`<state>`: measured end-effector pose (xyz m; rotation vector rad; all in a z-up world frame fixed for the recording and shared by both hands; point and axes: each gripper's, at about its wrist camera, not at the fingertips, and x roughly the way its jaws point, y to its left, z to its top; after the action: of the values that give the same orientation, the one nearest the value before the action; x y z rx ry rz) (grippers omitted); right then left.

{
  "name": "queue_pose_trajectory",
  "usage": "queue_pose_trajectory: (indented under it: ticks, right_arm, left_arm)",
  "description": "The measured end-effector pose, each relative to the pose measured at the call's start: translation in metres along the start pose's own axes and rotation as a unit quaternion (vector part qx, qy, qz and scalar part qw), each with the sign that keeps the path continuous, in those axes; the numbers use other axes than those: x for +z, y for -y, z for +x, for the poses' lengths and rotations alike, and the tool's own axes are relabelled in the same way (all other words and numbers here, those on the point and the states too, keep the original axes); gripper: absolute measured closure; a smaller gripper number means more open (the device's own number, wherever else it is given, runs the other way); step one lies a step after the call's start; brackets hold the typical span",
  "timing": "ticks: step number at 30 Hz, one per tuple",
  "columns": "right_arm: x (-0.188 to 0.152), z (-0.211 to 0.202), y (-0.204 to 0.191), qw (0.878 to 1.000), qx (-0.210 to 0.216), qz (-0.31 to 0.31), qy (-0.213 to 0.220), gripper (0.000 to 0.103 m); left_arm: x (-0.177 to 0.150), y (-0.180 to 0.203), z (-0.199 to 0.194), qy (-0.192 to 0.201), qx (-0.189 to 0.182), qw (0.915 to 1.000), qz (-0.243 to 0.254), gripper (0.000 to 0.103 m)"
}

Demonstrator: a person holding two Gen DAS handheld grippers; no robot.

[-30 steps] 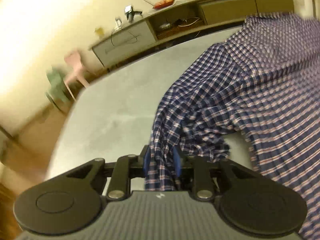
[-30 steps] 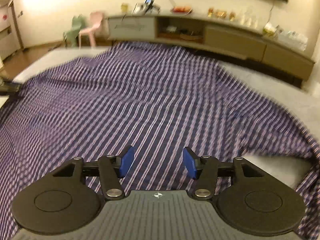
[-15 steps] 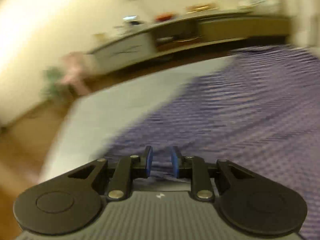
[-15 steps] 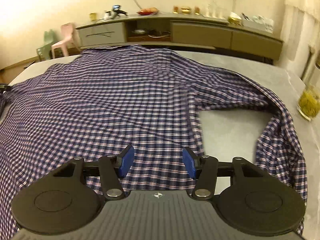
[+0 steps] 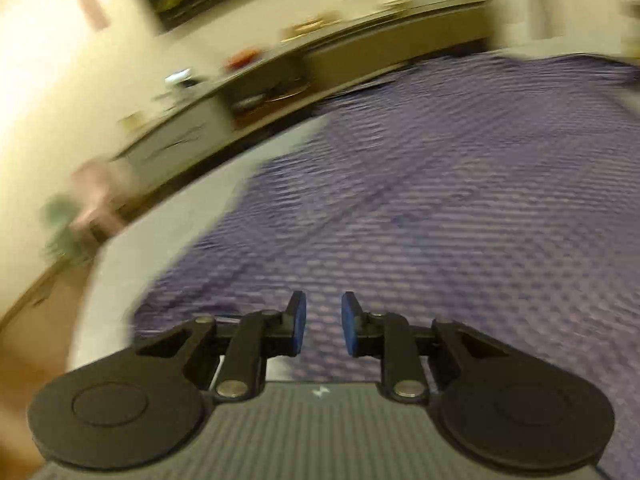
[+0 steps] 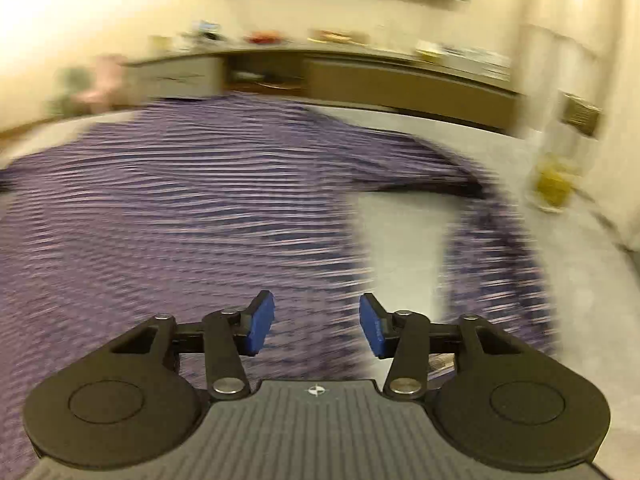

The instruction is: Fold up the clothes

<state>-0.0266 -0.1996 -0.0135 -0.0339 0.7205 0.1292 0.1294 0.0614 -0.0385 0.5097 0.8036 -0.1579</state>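
Note:
A blue and purple plaid shirt [image 5: 440, 200] lies spread flat on the grey table [image 5: 168, 232]; both views are motion-blurred. My left gripper [image 5: 323, 322] is open with nothing between its blue pads, hovering over the shirt's near left part. In the right wrist view the shirt [image 6: 180, 208] fills the left and middle, with one sleeve [image 6: 500, 240] curving down the right side. My right gripper [image 6: 316, 326] is open and empty above the shirt's near edge, beside the gap between body and sleeve.
A long low sideboard [image 6: 360, 76] with small items stands along the far wall. Pink and green small chairs [image 5: 80, 208] stand at the left beyond the table. A jar with yellow contents [image 6: 554, 184] sits on the table's right side.
My left gripper let go of the sleeve it held a second ago and opened; it now hovers over the flat shirt. My right gripper stayed open and shifted right towards the sleeve.

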Motion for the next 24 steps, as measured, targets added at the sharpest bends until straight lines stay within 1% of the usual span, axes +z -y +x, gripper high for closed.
queue_pose_trajectory:
  ticks: [1,2,3,4,5,6,7,8,9,10,11,12,13,14,15,16,17,18,19,21,22,23,24]
  right_arm:
    - [-0.009,-0.003,-0.011,1.000,0.022,-0.015,-0.007,0.050]
    - [-0.015,-0.002,-0.019,0.999,0.032,-0.030,-0.020,0.050]
    - [-0.022,0.000,-0.026,0.998,0.038,-0.045,-0.034,0.050]
    - [-0.028,0.001,-0.030,0.997,0.033,-0.058,-0.046,0.050]
    - [-0.031,0.000,-0.027,0.997,0.027,-0.056,-0.048,0.049]
    - [-0.031,-0.003,-0.019,0.998,0.014,-0.042,-0.055,0.049]
    - [-0.033,-0.005,-0.012,0.998,-0.004,-0.031,-0.059,0.049]
    - [-0.036,-0.009,-0.005,0.997,-0.036,-0.034,-0.057,0.048]
    - [-0.040,-0.014,-0.002,0.995,-0.070,-0.044,-0.054,0.048]
    - [-0.044,-0.020,-0.001,0.993,-0.096,-0.053,-0.053,0.048]
    - [-0.049,-0.029,-0.004,0.991,-0.105,-0.064,-0.046,0.048]
    - [-0.053,-0.042,-0.009,0.993,-0.088,-0.072,-0.031,0.048]
    - [-0.058,-0.058,-0.021,0.995,-0.051,-0.082,-0.016,0.048]
    - [-0.064,-0.073,-0.033,0.996,-0.011,-0.094,-0.003,0.046]
    - [-0.073,-0.088,-0.048,0.993,0.040,-0.113,0.005,0.044]
    - [-0.082,-0.102,-0.064,0.987,0.086,-0.135,0.011,0.037]
    - [-0.094,-0.111,-0.081,0.979,0.116,-0.169,0.008,0.029]
    - [-0.106,-0.118,-0.098,0.969,0.139,-0.202,0.005,0.029]
    - [-0.115,-0.120,-0.111,0.963,0.136,-0.233,0.000,0.029]
    - [-0.125,-0.116,-0.125,0.956,0.123,-0.267,-0.023,0.033]
    - [-0.127,-0.115,-0.126,0.954,0.124,-0.269,-0.040,0.042]
    - [-0.129,-0.114,-0.127,0.953,0.125,-0.270,-0.056,0.041]
    - [-0.130,-0.115,-0.127,0.951,0.130,-0.270,-0.071,0.041]
  left_arm:
    - [-0.004,0.010,-0.014,0.007,-0.023,0.9997,0.012,0.082]
    - [-0.011,0.019,-0.017,0.003,-0.031,0.9993,0.023,0.082]
    - [-0.020,0.024,-0.014,-0.007,-0.026,0.9990,0.034,0.082]
    - [-0.029,0.025,-0.011,-0.012,-0.005,0.9990,0.043,0.083]
    - [-0.037,0.025,-0.009,-0.014,0.021,0.9983,0.052,0.083]
    - [-0.046,0.025,-0.008,-0.016,0.048,0.9969,0.060,0.083]
    - [-0.053,0.024,-0.007,-0.025,0.082,0.9940,0.069,0.083]
    - [-0.061,0.022,-0.006,-0.036,0.119,0.9892,0.078,0.084]
    - [-0.068,0.020,-0.011,-0.040,0.132,0.9875,0.075,0.084]
    - [-0.073,0.018,-0.025,-0.032,0.124,0.9892,0.071,0.084]
    - [-0.078,0.021,-0.046,-0.011,0.103,0.9920,0.072,0.083]
    - [-0.084,0.028,-0.068,0.014,0.077,0.9941,0.075,0.083]
    - [-0.090,0.036,-0.092,0.037,0.042,0.9952,0.080,0.082]
    - [-0.100,0.049,-0.112,0.057,0.011,0.9938,0.095,0.080]
    - [-0.112,0.063,-0.130,0.076,-0.018,0.9906,0.113,0.078]
    - [-0.124,0.078,-0.149,0.094,-0.047,0.9858,0.131,0.075]
    - [-0.135,0.093,-0.158,0.099,-0.058,0.9816,0.152,0.074]
    - [-0.147,0.108,-0.164,0.099,-0.063,0.9775,0.175,0.074]
    - [-0.159,0.123,-0.170,0.099,-0.067,0.9728,0.199,0.074]
    - [-0.176,0.139,-0.174,0.095,-0.051,0.9679,0.227,0.081]
    - [-0.182,0.140,-0.176,0.092,-0.040,0.9671,0.234,0.081]
    - [-0.186,0.139,-0.178,0.087,-0.028,0.9667,0.239,0.081]
    - [-0.188,0.134,-0.180,0.078,-0.024,0.9699,0.230,0.082]
